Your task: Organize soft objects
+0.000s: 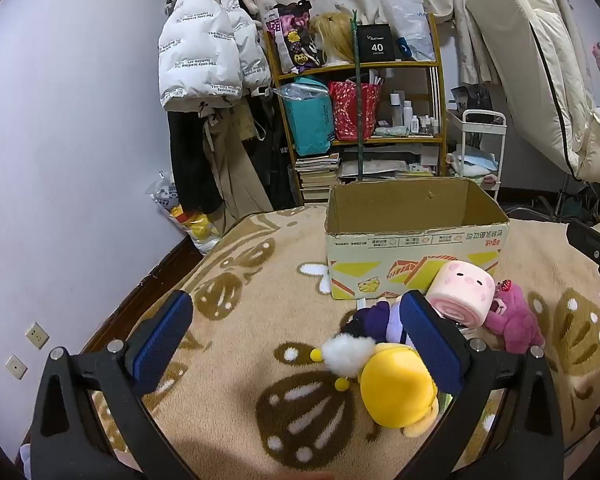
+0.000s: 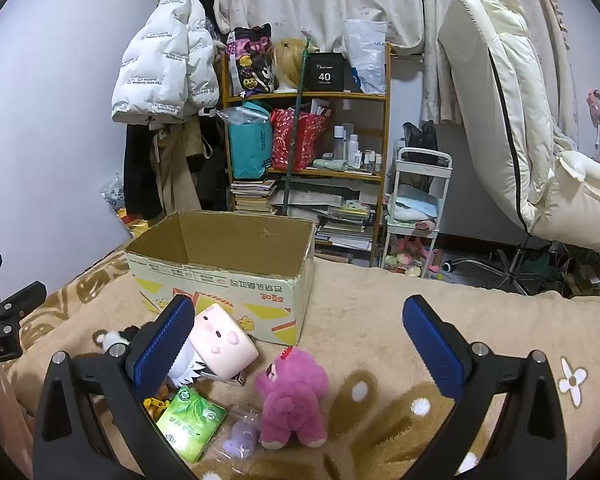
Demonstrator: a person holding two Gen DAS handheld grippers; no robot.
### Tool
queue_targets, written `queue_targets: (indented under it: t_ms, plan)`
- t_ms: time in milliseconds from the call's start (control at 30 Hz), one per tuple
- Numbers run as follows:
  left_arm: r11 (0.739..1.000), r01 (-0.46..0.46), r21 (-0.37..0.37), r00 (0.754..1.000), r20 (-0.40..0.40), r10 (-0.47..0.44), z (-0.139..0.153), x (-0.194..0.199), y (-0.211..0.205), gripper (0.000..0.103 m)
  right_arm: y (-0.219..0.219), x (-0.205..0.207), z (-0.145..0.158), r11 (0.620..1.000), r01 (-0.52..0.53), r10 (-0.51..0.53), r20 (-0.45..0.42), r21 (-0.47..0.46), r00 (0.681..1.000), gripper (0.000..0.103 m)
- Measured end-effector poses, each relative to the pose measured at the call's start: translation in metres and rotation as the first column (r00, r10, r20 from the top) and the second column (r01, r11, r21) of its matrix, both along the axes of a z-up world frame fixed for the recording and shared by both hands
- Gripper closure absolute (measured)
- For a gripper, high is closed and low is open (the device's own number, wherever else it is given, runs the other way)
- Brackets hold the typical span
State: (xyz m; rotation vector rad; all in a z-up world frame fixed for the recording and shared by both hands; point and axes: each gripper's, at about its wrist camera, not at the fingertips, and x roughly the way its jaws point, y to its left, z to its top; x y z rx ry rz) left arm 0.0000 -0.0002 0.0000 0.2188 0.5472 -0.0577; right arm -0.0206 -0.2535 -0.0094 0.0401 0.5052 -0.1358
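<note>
Light: even indoor, fairly bright, cool tint | Shadows: soft, weak beside the cardboard box [image 1: 416,240] | Glare: none | Focus: sharp around box | Edges: strong fisheye bending, black corners far from box

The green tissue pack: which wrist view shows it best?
The right wrist view: the green tissue pack lies in plain sight on the blanket, beside the pink bear plush. The left wrist view does not show it at all.
</note>
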Motion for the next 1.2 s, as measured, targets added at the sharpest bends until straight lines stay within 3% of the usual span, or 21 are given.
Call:
queue_targets:
  t_ms: [1200]
  plan:
    - [1.0,0.003,-0.006,1.0,0.014,-0.003,0.003,-0.0014,0.0043,0.001,-0.0024,-0.0019,0.002,1.0,0.003,-0.003,0.012,0.002,1.0,0.0]
